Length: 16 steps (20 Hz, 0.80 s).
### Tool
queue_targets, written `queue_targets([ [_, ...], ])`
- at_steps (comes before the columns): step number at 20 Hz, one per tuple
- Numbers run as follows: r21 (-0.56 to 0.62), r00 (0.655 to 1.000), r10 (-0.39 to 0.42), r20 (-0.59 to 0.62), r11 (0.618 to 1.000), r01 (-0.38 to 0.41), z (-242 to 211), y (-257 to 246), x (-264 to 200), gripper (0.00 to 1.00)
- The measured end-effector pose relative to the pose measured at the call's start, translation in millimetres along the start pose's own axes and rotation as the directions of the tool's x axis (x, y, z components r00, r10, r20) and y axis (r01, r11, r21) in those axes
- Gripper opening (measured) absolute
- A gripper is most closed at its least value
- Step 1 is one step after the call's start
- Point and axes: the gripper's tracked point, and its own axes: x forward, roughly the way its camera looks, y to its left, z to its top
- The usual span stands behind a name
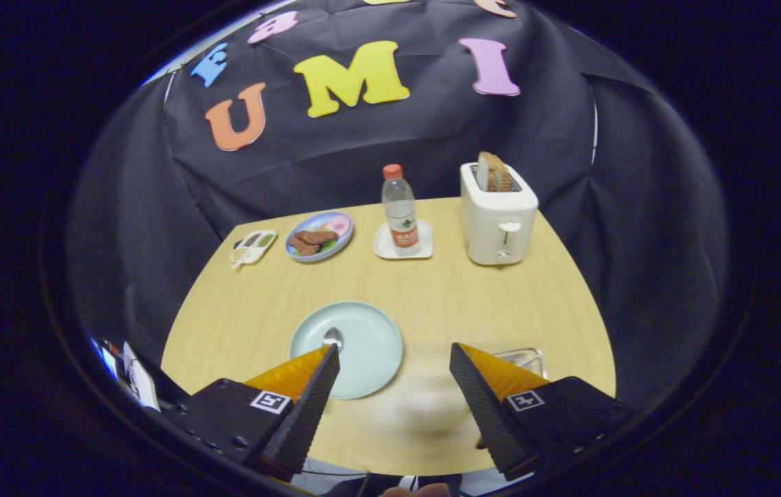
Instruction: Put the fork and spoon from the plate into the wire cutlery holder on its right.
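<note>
Gripper view, near to far. Your gripper (394, 359) hangs over the near part of the wooden table (432, 304), fingers spread wide apart, nothing held between them. Bare tabletop sits in the gap, a bit blurred just ahead of the tips.

Your left fingertip (325, 366) overlaps the near left rim of the pale green plate (370, 345). You can see the spoon (332, 337) bowl lying on the plate, right at that fingertip; its handle is hidden behind the finger. You can't make out the fork from here.

Just beyond your right finger (480, 376) a corner of the wire cutlery holder (523, 357) pokes out, standing on the table to the right of the plate and apart from it. Most of it is covered by the finger, so you can't tell what's inside.

Further back, mid-table: a water bottle (400, 212) with a red cap stands upright on a small white tray (385, 247). Right of it is a white toaster (498, 214) with bread slices (491, 171) sticking up from the slots. Left of the bottle is a blue plate (337, 238) with food on it, and further left, at the table's far left corner, a small white dish (252, 247).
</note>
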Motion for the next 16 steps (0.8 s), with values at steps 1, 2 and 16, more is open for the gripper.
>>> queue_targets([
  [1, -0.002, 1.000, 0.010, 0.006, 1.000, -0.010, -7.9, 15.6, 7.8, 0.97],
  [2, -0.008, 1.000, 0.013, 0.003, 1.000, -0.013, -19.8, 28.7, 13.4, 0.97],
  [16, -0.144, 0.997, -0.072, -0.009, 0.987, 0.070, -99.5, 87.1, 125.9, 0.95],
])
